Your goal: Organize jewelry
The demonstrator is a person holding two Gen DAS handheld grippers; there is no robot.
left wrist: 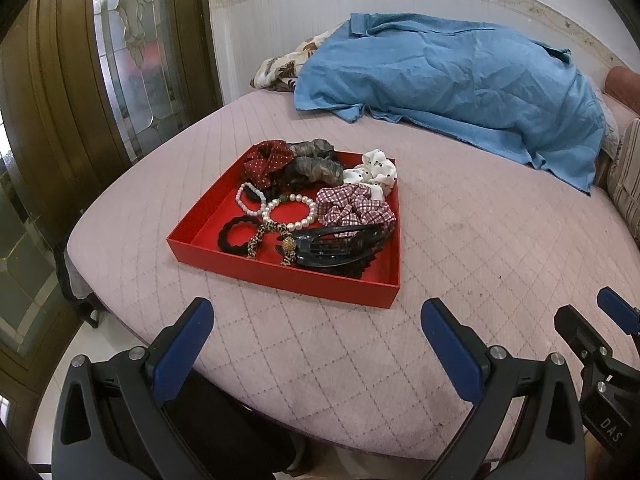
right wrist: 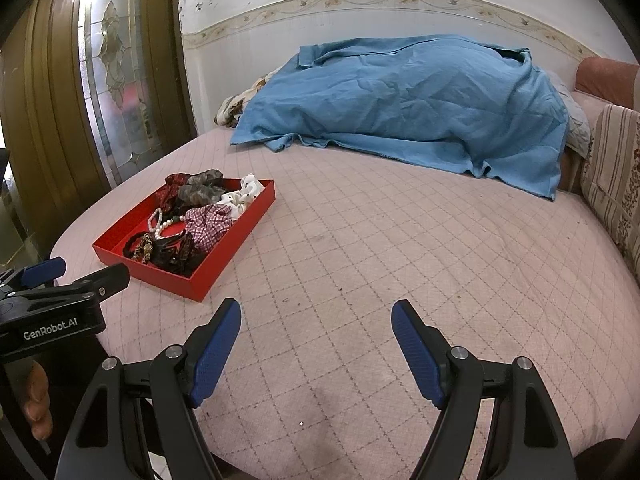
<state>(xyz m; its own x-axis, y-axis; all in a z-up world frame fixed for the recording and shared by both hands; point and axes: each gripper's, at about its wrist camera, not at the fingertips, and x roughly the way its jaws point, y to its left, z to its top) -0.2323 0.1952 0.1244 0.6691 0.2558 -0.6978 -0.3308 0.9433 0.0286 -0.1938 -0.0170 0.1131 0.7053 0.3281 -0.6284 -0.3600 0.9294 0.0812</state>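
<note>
I see a red tray (left wrist: 280, 278) lying on a pink quilted bed (left wrist: 480, 240), toward its near left side. My left gripper (left wrist: 316, 316) hangs just short of the tray's near wall, its blue pads spread wide with only quilt between them. My right gripper (right wrist: 316, 320) is to the right of the tray, jaws likewise wide apart and holding nothing. The tray holds a tangle: a checked scrunchie (left wrist: 354, 208), a white dotted scrunchie (left wrist: 372, 170), a red dotted one (left wrist: 266, 164), a pearl bracelet (left wrist: 290, 212), a black hair tie (left wrist: 236, 236) and a dark hair claw (left wrist: 340, 246). Items overlap, so some pieces underneath are hard to make out. At the far side, a blue sheet (right wrist: 400, 96) covers a heap; what lies beneath is hidden, apart from a floral corner at its left end.
</note>
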